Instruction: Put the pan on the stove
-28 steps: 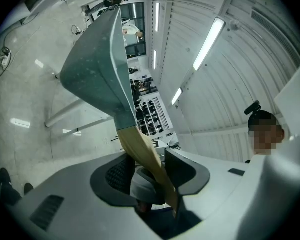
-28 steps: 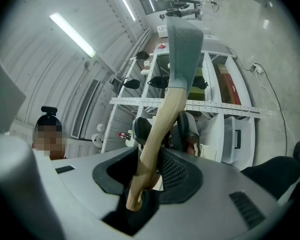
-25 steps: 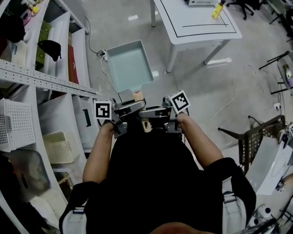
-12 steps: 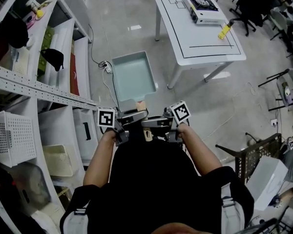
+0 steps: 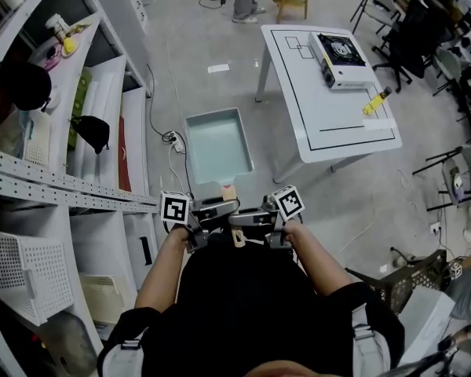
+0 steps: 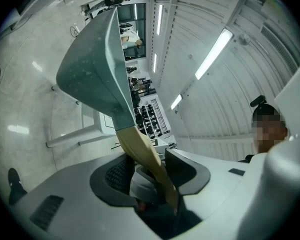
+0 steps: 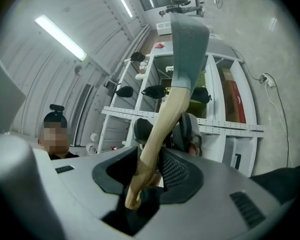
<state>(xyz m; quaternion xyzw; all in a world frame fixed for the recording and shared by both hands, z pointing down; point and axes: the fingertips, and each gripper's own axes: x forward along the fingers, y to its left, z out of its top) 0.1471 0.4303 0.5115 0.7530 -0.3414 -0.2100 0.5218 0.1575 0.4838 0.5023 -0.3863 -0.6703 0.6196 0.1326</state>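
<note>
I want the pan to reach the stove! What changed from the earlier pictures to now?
The head view tipped up: the white table and stove now show whole. The teal pan sits lower in that view, still left of the table. The left gripper and right gripper stayed shut on its wooden handle.

The pan (image 5: 218,145) is pale blue-green, its handle (image 5: 228,192) light tan wood. The left gripper (image 6: 149,166) and right gripper (image 7: 149,169) are pale grey with black pads, and each carries a cube of black-and-white square markers. The table (image 5: 322,108) is white with thin black outlines, and the stove (image 5: 341,60) is white with a black top. The floor (image 5: 196,53) is mottled grey.
</note>
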